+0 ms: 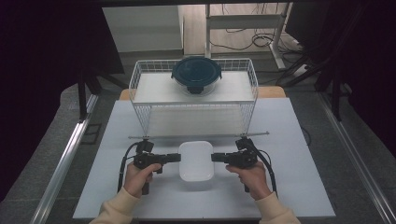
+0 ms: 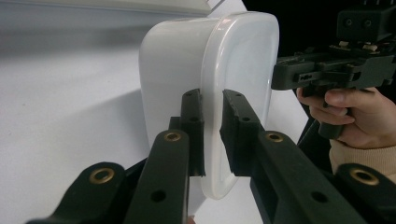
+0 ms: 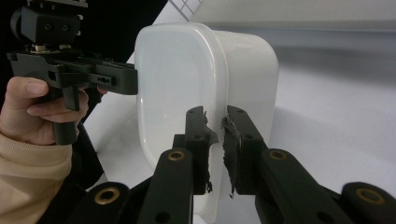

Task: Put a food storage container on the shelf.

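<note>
White rounded-rect plastic container w/ lid (image 1: pixel 196 161) sits on the pale grey tabletop (image 1: pixel 289 154), near the person's edge, centred btw both hands, just in front of the wire rack.

Left gripper (image 1: pixel 176 157): comes in level from the container's left side. In the left gripper view its two black jaws straddle the protruding lid rim (image 2: pixel 212 140), one jaw each side, pads pressed on it = clenched on the container's edge. Left hand (image 1: pixel 137 177) wraps the handle, cream sleeve visible.

Right gripper (image 1: pixel 215 157): mirror setup on the container's right side. In the right gripper view the jaws pinch the same rim (image 3: pixel 215 126) on the opposite edge, worn pad material touching plastic both sides = clamped on it too. Right hand (image 1: pixel 252 177) on handle.

Whether the container is lifted or resting on the table: can't tell for sure; high view shows a shadow under its near edge.

Bkgd: white wire-mesh rack/basket (image 1: pixel 140 79) stands behind the container at the table's far side; on its top shelf sits a round glass bowl w/ dark teal clip lid (image 1: pixel 196 72), well apart from both grippers. A thin metal rod (image 1: pixel 154 137) lies across the table btw rack and container.
</note>
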The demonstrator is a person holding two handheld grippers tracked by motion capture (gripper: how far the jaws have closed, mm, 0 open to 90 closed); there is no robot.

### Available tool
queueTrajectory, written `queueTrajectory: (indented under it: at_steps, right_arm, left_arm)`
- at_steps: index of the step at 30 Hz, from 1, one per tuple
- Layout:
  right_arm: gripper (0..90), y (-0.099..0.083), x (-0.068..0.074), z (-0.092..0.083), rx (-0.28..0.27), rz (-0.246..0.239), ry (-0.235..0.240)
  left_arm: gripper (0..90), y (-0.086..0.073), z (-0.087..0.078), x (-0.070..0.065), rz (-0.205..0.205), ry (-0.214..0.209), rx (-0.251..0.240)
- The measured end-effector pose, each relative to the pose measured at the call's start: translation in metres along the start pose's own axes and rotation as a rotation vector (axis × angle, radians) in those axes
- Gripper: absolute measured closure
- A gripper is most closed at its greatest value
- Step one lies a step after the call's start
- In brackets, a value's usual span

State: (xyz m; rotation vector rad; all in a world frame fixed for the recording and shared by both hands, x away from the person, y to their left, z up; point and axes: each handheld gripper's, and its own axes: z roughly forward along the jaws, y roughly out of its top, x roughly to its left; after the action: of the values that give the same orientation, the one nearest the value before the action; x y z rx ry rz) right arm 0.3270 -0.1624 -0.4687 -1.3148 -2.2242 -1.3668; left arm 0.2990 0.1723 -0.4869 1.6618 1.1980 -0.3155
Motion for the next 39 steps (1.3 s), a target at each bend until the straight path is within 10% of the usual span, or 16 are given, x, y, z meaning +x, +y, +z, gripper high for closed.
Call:
queueTrajectory:
  at_steps: [39]
  right_arm:
    - [79.7, 0.029, 0.060, -0.045, -0.133, -0.231, -0.029]
  left_arm:
    - [79.7, 0.029, -0.040, -0.057, 0.211, 0.013, -0.108]
